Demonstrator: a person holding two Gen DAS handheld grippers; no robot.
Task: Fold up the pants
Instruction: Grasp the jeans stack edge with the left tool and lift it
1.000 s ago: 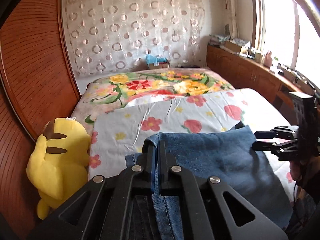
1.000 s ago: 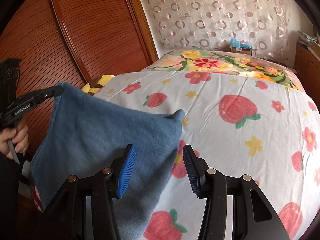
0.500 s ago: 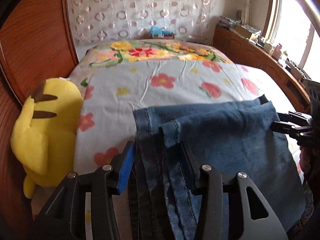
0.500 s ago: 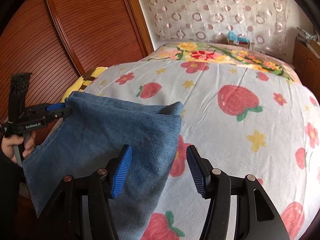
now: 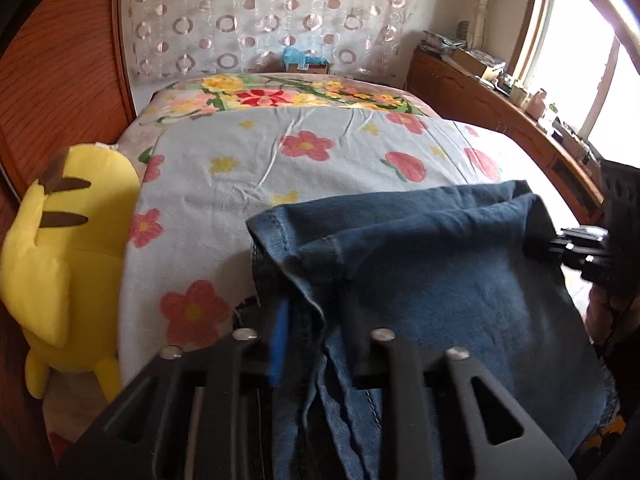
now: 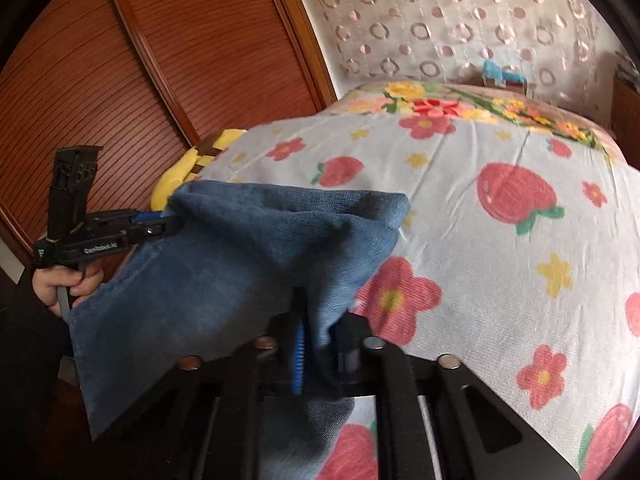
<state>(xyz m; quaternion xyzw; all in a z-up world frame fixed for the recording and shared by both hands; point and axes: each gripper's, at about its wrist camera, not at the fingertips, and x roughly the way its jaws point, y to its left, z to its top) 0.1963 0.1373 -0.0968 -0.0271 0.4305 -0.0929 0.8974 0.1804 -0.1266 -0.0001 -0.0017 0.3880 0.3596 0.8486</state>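
Left wrist view showed the left gripper [image 5: 316, 320] with its jaws just closed onto a bunched edge of the blue jeans [image 5: 440, 264], which spread rightward over the near end of the flowered bedsheet [image 5: 248, 160]. A yellow plush toy [image 5: 60, 264] sat at the bed's left side. From the right wrist, the right gripper [image 6: 320, 344] had likewise just clamped the denim's near right edge.

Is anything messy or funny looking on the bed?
Only the jeans: bunched and creased at the bed's near edge, part hanging off, pinched by the left gripper and right gripper. The yellow plush toy slumps beside the flowered sheet.
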